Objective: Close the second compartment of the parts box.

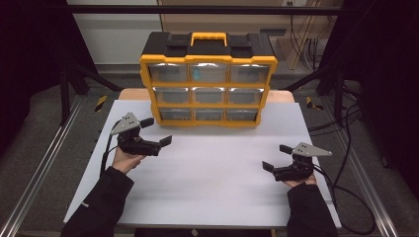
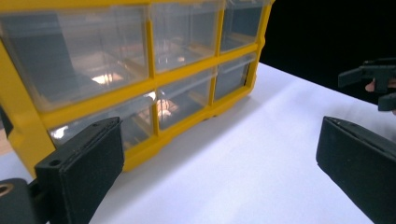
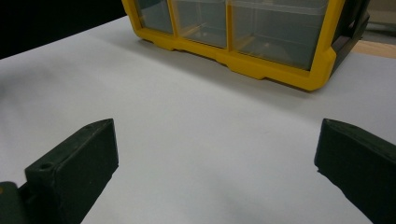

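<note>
Both grippers stand with their jaws spread wide and nothing between them. Left gripper (image 1: 155, 131) sits just in front of the yellow drawer cabinet's (image 1: 208, 85) lower left corner, close to it but not touching. Right gripper (image 1: 277, 156) rests low over the white table cover (image 1: 212, 168), well apart from the cabinet, in front of its right end. That cabinet stands upright at the far middle of the cover, its nine clear drawers (image 2: 93, 56) all pushed in, its black top and yellow handle (image 1: 208, 39) up.
</note>
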### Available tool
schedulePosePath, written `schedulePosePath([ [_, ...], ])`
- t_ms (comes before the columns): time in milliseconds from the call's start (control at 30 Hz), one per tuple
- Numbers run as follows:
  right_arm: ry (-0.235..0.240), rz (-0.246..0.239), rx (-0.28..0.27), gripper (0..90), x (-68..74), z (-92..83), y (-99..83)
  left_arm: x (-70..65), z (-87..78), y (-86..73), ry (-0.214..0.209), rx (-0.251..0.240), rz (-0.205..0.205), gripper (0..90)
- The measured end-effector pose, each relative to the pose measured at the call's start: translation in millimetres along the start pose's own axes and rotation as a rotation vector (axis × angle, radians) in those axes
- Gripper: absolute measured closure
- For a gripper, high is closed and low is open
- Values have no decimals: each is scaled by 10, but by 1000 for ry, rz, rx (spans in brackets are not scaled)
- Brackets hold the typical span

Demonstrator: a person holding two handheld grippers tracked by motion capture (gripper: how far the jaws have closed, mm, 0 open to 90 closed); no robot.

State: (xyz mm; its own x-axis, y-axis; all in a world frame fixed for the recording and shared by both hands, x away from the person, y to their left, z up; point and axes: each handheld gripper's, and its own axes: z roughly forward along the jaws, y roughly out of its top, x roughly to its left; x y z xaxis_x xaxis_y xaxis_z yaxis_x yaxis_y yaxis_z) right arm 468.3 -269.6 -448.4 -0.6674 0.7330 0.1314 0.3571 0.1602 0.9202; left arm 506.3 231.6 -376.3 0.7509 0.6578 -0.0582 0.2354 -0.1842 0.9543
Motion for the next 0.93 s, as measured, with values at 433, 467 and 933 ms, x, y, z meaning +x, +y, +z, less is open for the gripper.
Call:
schedulePosePath([
  [433,-3,0,-3,2,-3,-3,-4,64,-126,-450,14,41,-30,7],
  [467,-2,-1,-3,2,-4,-3,-5,73,-133,-474,16,44,-32,7],
  [933,-2,1,-1,3,-5,-2,-7,124,-267,-671,38,76,-33,0],
])
